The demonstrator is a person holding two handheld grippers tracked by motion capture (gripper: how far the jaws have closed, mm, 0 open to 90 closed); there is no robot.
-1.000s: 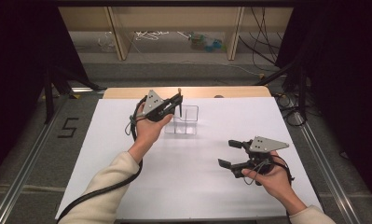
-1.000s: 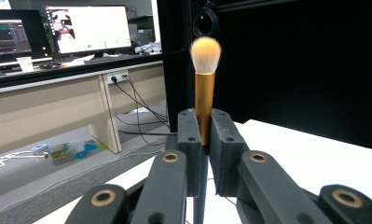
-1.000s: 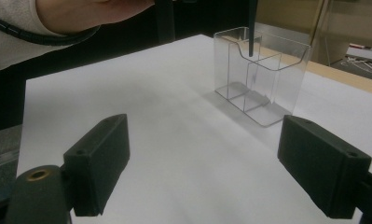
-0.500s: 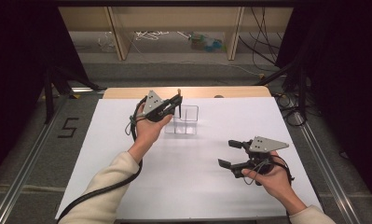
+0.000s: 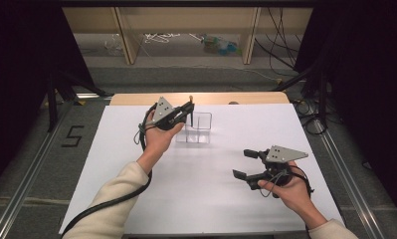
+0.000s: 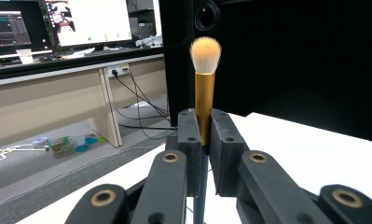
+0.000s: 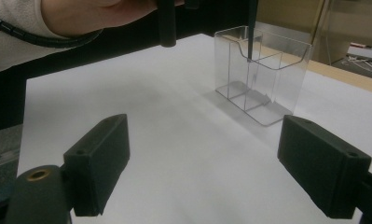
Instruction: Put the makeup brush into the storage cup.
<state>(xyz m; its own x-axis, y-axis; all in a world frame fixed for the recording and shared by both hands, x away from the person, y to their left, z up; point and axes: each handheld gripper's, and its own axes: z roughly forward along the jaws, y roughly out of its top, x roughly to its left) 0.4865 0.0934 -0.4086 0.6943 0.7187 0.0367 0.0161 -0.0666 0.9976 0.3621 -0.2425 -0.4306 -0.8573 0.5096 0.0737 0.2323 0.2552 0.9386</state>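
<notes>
Nothing moves: the left claw (image 6: pixel 201 140) stays clamped on the brush (image 6: pixel 204 88) over the clear box (image 5: pixel 198 128), not yet dropped in, while the right claw (image 7: pixel 221 163) waits wide apart.

1. A recording lab: a white worktop (image 5: pixel 201 189) framed by black curtains (image 5: pixel 370 89) on both sides of the tongs.
2. Beyond the left tongs (image 6: pixel 202 140), lit computer monitors (image 6: pixel 88 21) sit on a long desk (image 6: pixel 58 79), with a power socket (image 6: pixel 117 70) and cables hanging below.
3. Metal floor rails (image 5: pixel 24 186) run outside the tongs on each side; a number "5" (image 5: pixel 72 135) is marked on the grey floor.
4. Ahead of the tongs, loose wires (image 5: pixel 163 39) lie beneath a wooden bench (image 5: pixel 186 15).
</notes>
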